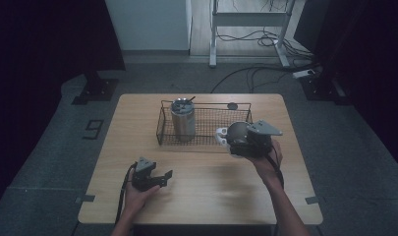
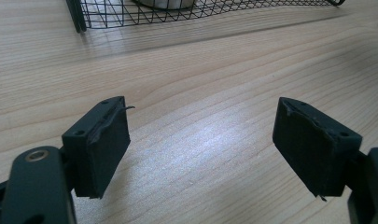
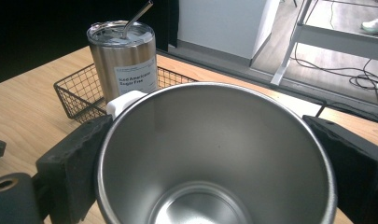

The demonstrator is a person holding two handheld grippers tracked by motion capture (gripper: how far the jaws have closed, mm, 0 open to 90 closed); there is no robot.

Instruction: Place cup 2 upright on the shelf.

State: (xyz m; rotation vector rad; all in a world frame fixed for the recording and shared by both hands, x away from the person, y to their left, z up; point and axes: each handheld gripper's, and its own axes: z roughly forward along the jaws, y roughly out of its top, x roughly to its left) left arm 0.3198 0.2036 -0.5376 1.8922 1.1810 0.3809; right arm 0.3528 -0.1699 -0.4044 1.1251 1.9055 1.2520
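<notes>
My right gripper (image 1: 240, 141) is shut on a stainless steel mug (image 1: 236, 131) with a white handle (image 1: 220, 133), held tilted just above the front right corner of a black wire basket (image 1: 206, 103). In the right gripper view the mug (image 3: 200, 121) opens toward the camera and is empty, with a black pad on each side of it. A steel tumbler (image 1: 183, 120) with a lid and straw stands upright in the basket's left end, as does the tumbler (image 3: 123, 56) in that view. My left gripper (image 1: 166, 178) rests low over the table's front left, open, with bare wood between its pads (image 2: 102, 144).
A small dark round object (image 1: 232, 105) lies on the wooden table (image 1: 211, 196) behind the basket. Beyond the table's far edge are a white desk frame (image 1: 248, 19), cables on the floor (image 1: 265, 73) and dark curtains at both sides.
</notes>
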